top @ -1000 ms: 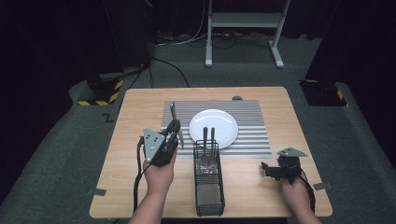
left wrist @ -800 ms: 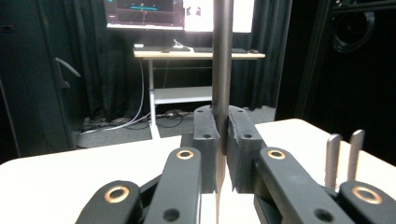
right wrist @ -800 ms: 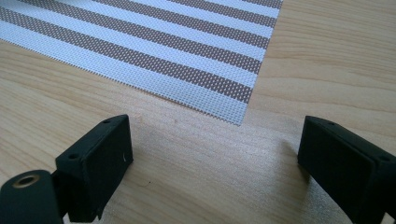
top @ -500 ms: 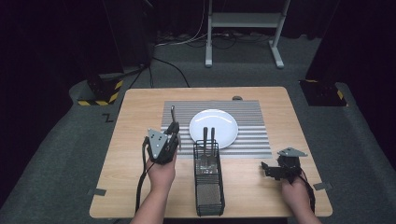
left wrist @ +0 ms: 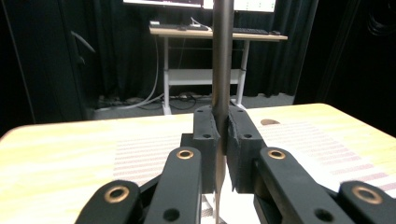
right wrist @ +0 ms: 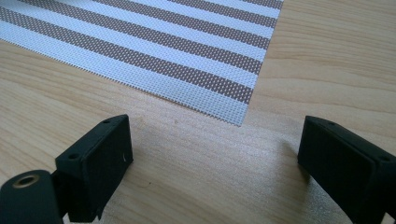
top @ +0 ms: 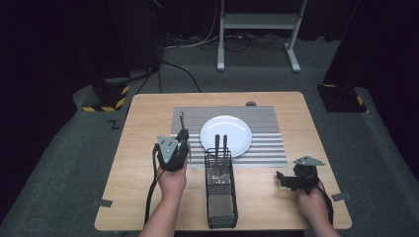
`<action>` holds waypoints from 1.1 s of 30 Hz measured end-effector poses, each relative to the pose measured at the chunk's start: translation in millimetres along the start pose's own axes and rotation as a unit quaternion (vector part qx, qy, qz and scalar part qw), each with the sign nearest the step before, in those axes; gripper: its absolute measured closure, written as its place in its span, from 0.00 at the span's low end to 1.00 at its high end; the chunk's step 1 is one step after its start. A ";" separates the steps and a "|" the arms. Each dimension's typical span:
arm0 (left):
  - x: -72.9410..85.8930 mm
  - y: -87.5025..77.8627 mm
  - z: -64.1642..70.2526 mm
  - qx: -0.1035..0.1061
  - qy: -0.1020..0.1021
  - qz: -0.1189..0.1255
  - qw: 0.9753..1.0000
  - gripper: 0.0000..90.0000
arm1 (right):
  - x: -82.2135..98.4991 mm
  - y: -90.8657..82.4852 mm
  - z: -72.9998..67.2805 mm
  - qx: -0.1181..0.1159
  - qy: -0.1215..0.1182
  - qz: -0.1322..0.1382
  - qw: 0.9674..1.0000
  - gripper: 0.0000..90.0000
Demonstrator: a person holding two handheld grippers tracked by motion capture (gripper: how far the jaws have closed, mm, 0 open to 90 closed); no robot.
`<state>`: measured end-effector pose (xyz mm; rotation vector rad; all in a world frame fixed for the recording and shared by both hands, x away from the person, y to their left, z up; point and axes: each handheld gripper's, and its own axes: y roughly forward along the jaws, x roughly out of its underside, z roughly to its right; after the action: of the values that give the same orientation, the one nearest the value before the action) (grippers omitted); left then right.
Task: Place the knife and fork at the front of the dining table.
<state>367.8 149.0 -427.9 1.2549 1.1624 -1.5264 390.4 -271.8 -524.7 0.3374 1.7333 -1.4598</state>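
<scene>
Since the earlier frames, the left gripper (top: 182, 134) has turned so that its grey three-cornered plate again faces the camera, and the utensil (top: 182, 120) it carries now points away from the person over the near-left corner of the striped placemat (top: 267, 143). In the left gripper view, the jaws are clamped on the utensil's dark metal shaft (left wrist: 221, 70), which stands upright between the pads (left wrist: 205, 135). Which kind of utensil it is cannot be told.

The right gripper (top: 285, 180) is unchanged, resting low over the wooden table (top: 138, 163) near the front right edge. Its jaws stand wide apart, holding nothing, just off the placemat corner (right wrist: 240, 116).

A white plate (top: 226, 135) lies on the placemat. A black wire caddy (top: 221, 197) stands just in front of the plate, with two dark handles (top: 221, 145) rising from its far end.
</scene>
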 end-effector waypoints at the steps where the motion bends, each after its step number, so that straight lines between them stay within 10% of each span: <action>1: 0.6 0.4 0.3 -0.001 0.002 -0.001 1.000 0.92 | 0.0 0.0 0.0 0.000 0.000 0.000 1.000 0.11; 33: 15.0 37.7 -4.5 -0.021 -0.010 -0.035 0.999 0.92 | 0.1 -0.1 0.0 0.000 0.000 0.000 1.000 0.11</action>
<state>402.6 143.9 -448.7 1.1792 1.2311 -1.5548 390.3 -271.9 -524.7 0.3370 1.7334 -1.4597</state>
